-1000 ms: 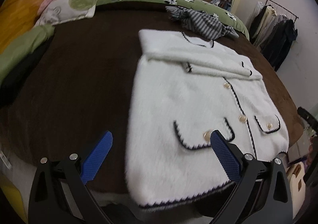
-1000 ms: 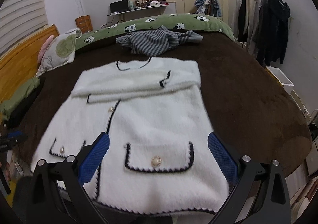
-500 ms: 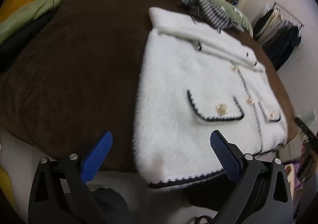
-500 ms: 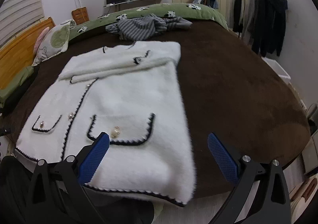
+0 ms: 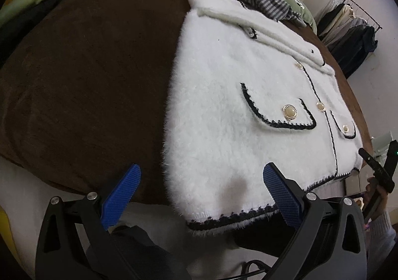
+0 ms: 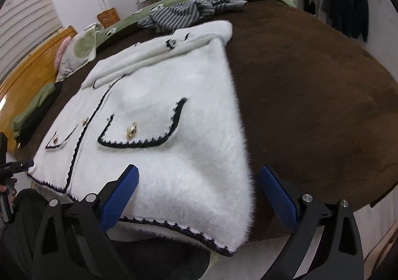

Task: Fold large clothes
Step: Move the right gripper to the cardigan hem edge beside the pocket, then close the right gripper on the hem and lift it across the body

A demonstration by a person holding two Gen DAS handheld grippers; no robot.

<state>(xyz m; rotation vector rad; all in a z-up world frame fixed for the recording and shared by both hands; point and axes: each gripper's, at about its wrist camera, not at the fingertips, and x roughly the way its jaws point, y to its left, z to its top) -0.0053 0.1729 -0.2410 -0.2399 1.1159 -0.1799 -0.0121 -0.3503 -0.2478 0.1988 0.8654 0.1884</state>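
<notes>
Risks first. The fluffy white knit cardigan with black scalloped trim and gold buttons (image 5: 236,111) lies flat, front up, on the bed's dark brown plush blanket (image 5: 87,76), with its hem at the near edge of the bed and partly hanging over it. Both sleeves look already folded across the chest near the collar.

- Thick pile at the hem: jaws could pinch only fuzz or the top layer, so the front panel lifts and the back stays behind.
- Uneven lift between the two corners would skew the fold and let the folded sleeves slide off.
- Overhanging hem: any drag toward the near edge could pull the whole garment off the bed.
- Grey striped garment (image 6: 184,15) sits just beyond the collar, maybe touching; folding too far could land the hem on it.

Pose:
- Left gripper (image 5: 201,196): low at the near edge of the bed, pointing along the cardigan's left hem corner, jaws wide apart, holding nothing. Left side seam sits between the blue pads (image 5: 122,195).
- Right gripper (image 6: 199,198): mirrored at the right hem corner, jaws wide apart, empty, corner between them.

Likely next: pinch both hem corners.
</notes>
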